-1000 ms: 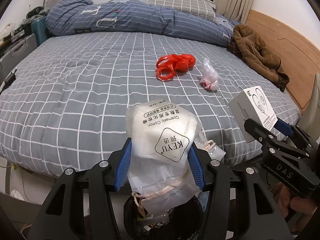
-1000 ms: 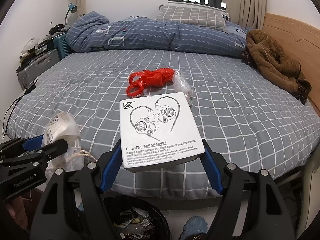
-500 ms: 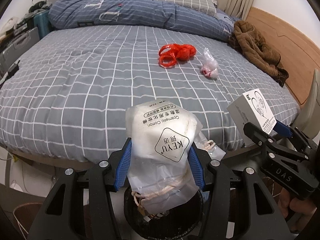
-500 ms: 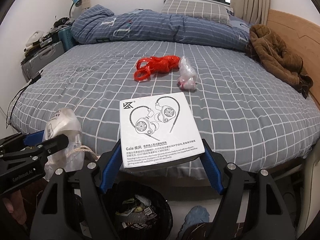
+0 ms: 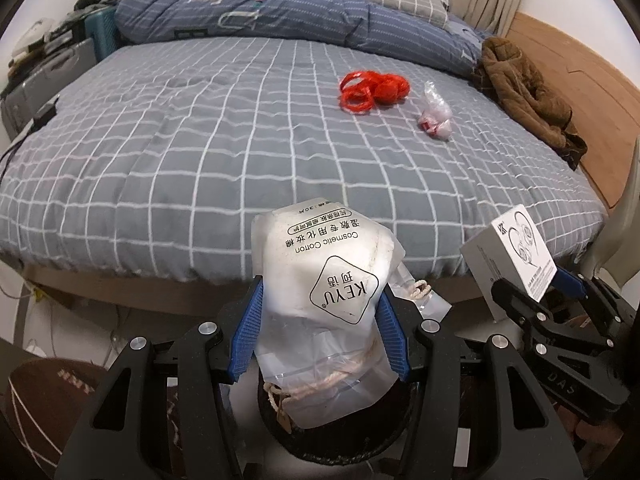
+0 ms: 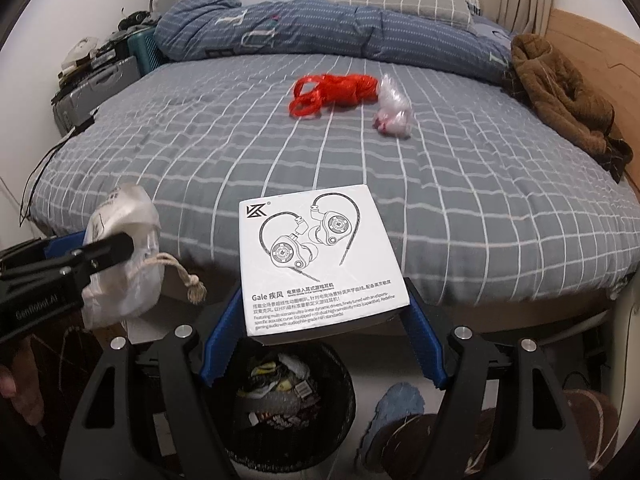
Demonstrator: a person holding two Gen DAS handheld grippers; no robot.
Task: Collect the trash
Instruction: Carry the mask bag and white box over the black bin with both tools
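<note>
My left gripper (image 5: pixel 320 332) clenched the cosmetic cotton bag (image 5: pixel 324 288); my right gripper (image 6: pixel 320 340) clamped the white earphone box (image 6: pixel 316 256) — both held above the black trash bin (image 6: pixel 280 396) beside the bed (image 6: pixel 440 184).

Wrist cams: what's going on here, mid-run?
A person is clearing trash off a bed. The left hand-held gripper is shut on a cosmetic cotton bag, the right hand-held gripper on a white earphone box. Both hang over a black trash bin at the bed's foot. A red plastic bag and a clear wrapper remain on the bedspread.
</note>
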